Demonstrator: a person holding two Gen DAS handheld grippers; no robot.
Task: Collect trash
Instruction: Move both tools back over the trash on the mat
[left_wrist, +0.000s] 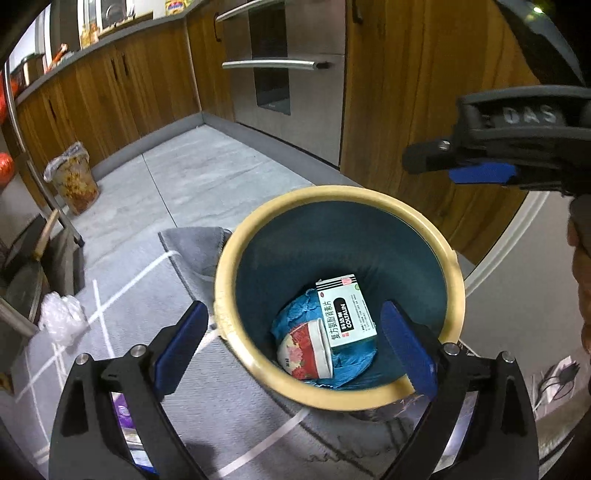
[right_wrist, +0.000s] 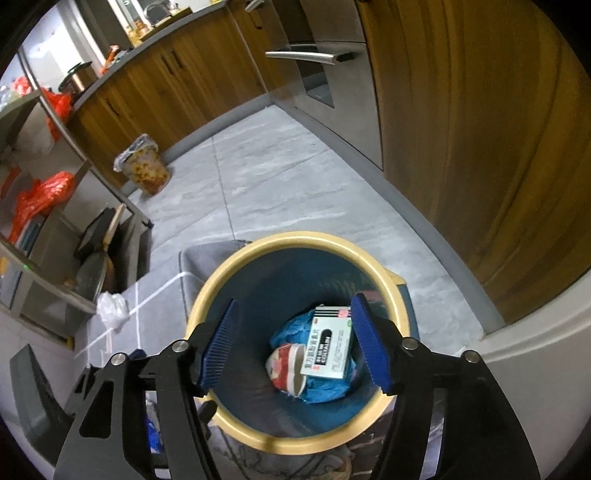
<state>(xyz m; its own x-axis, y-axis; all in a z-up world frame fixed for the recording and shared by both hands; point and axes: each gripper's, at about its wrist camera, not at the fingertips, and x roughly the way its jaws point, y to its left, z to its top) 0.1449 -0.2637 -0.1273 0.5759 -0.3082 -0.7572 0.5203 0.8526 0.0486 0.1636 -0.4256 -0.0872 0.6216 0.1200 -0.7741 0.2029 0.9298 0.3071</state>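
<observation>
Kitchen floor, grey rug under the yellow-rimmed bin (right_wrist: 236, 258) at lower centre. We held both tools over it, left tool (left_wrist: 295, 350) wide open, right tool (right_wrist: 293, 345) partly open, both empty. Medicine box (right_wrist: 327, 350), cup (right_wrist: 286, 365) lay inside. Drop seemingly done; next, fetch the plastic wad (right_wrist: 110, 308) at left, floor clear.

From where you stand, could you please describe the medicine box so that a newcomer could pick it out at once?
Find the round bin with the cream rim and dark blue inside, standing on the grey mat. At its bottom, on crumpled blue paper, lies the medicine box. It is the only flat white rectangle with a black label band, beside a rounded red-and-white paper cup.
</observation>
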